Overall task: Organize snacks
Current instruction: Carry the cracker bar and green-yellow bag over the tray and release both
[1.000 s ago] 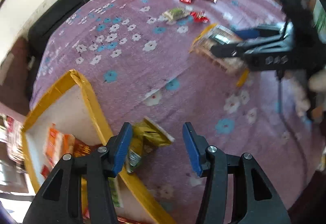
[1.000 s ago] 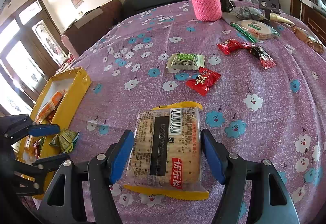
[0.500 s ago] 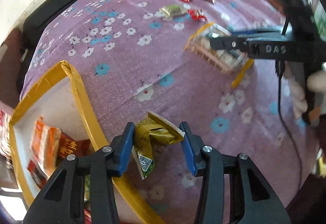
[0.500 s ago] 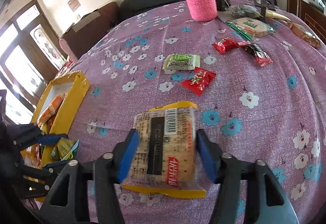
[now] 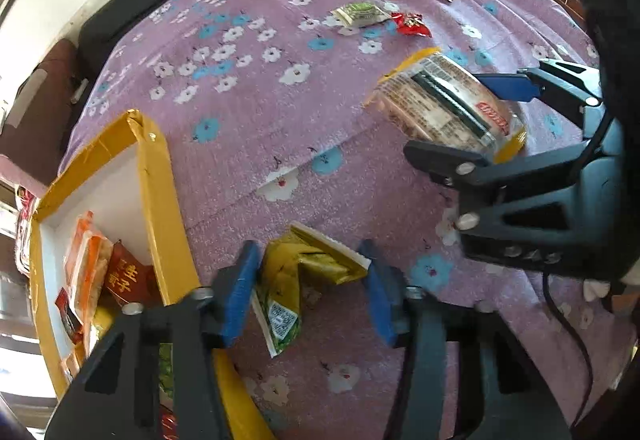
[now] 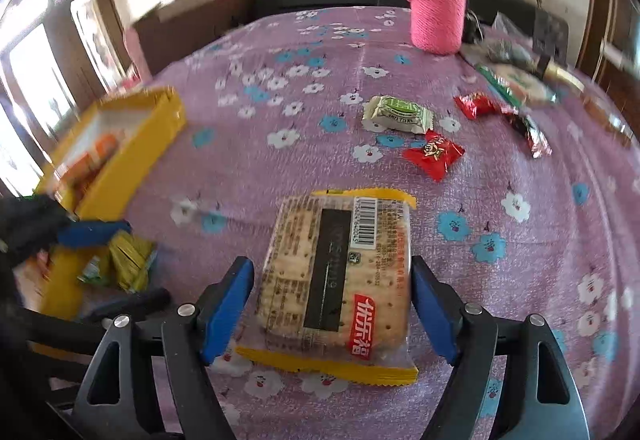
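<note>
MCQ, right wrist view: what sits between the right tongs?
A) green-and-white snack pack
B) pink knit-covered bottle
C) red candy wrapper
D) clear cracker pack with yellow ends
D: the cracker pack lies on the purple cloth between the blue pads of the right tongs, whose jaws are opening, with a gap at the left pad; the red candy and the pink bottle lie farther back.

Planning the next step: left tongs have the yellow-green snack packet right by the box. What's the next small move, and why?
Probably carry the yellow-green packet sideways over the yellow box wall. The left tongs, now opening slightly, hold it just outside the wall, and the box already has snacks in it. The cracker pack sits loose between the opening right tongs.
</note>
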The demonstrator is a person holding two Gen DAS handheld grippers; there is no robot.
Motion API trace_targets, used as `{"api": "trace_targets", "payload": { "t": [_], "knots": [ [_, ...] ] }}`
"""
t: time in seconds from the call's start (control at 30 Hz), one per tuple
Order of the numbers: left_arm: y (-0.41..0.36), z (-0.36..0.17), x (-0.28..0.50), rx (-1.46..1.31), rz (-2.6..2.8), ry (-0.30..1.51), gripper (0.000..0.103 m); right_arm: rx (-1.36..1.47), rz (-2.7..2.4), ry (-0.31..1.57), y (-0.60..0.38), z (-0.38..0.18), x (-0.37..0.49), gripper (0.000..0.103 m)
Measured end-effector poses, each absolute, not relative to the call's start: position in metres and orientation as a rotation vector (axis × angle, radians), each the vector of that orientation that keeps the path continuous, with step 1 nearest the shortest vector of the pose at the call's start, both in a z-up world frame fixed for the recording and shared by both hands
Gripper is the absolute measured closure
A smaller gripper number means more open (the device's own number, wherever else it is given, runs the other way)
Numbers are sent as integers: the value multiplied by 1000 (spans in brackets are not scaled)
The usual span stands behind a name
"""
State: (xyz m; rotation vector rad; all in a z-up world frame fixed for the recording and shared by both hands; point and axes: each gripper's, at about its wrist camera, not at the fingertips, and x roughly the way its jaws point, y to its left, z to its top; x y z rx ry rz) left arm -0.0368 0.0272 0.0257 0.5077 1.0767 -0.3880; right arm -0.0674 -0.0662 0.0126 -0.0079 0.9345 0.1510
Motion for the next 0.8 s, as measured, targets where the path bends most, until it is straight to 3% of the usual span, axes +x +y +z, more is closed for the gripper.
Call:
{"api": "trace_targets", "payload": {
  "t": [0.1, 0.53, 0.8],
  "knots": [
    [32, 31, -44, 455, -384, 1071, 59, -26, 125, 946, -66, 13, -68, 32],
    [116, 109, -98, 136, -236, 855, 59, 196, 211, 791, -90, 40, -82, 32],
    [212, 108, -122, -23, -25, 827, 59, 196, 283, 754, -61, 68, -87, 33]
  ]
}}
